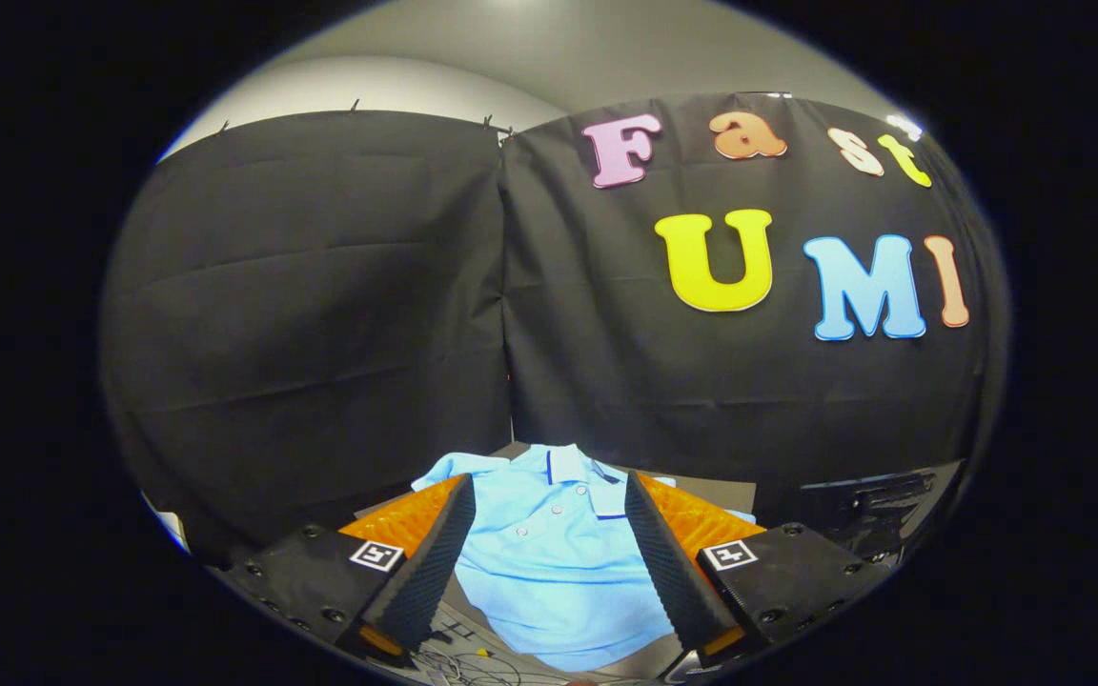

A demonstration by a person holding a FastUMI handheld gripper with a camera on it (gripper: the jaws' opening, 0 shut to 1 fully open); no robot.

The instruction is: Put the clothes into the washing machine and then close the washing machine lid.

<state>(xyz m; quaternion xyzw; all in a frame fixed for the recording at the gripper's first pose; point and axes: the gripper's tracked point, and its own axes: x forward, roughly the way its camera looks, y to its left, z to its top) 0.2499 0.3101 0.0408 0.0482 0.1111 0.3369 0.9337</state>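
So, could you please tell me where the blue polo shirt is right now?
In the gripper view, the blue polo shirt lies spread flat between and just ahead of the open gripper fingers, its collar pointing toward the black cloth wall beyond.

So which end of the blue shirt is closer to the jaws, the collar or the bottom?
The bottom hem of the blue polo shirt: it lies between the open jaws, while the collar sits beyond their tips.
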